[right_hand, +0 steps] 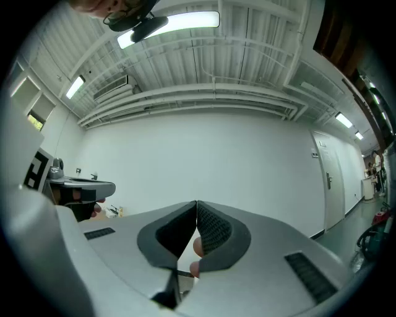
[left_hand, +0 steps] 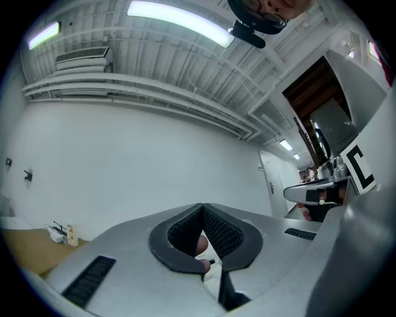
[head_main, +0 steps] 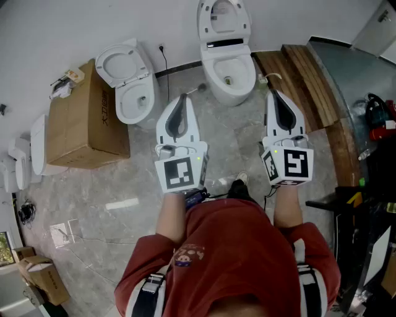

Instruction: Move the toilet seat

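White oval toilet seat stands raised above its open bowl. Left gripper and right gripper: jaws pressed together, empty.

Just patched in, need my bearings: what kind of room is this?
Likely a test or storage room, not a working bathroom: a toilet and a second toilet stand close together beside a cardboard box and wooden boards.

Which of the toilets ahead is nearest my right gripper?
The toilet beside the wooden boards, dark strip under its raised lid, just ahead of the right gripper. The other toilet stands by the cardboard box.
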`<state>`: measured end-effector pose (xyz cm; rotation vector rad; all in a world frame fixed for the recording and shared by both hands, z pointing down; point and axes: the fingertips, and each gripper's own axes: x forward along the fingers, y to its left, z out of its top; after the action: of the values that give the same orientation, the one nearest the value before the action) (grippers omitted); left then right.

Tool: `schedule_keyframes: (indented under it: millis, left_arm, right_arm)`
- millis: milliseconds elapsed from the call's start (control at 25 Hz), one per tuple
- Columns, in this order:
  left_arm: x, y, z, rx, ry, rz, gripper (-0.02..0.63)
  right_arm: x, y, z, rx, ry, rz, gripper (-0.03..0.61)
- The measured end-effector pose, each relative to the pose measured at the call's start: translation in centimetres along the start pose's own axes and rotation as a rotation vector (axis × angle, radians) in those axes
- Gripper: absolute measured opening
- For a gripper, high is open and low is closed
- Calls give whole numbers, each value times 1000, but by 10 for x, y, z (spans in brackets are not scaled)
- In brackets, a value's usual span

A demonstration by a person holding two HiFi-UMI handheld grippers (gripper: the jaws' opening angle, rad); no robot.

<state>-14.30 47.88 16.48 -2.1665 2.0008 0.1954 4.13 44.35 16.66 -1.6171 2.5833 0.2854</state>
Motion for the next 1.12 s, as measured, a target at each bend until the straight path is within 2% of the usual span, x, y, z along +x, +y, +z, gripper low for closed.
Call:
schedule_keyframes:
  millis: [240,480,640,760,920,1120]
  left_arm:
    - [0,-4,1,0,-5,-4,11]
    - [2,-2,-7,38,64,9,11]
    - [9,-9,-6,-1,16,-4,11]
    - [15,-11,-9,4,38,-6,11]
    - [29,-21,-15,47,69,-13,11]
    - [50,-39,-22,34,80,-26,11]
  right_arm:
    - [1,-2,2,-5,-4,7,14]
    - [4,-7,-4,8,6,2,14]
    - [5,-14,-11,19,19,-9,14]
    - [8,-21,-16,42,25,-18,14]
    - [12,-37,-23,72,27,-18,14]
    - [20,-62,-30,67,33,-36,12]
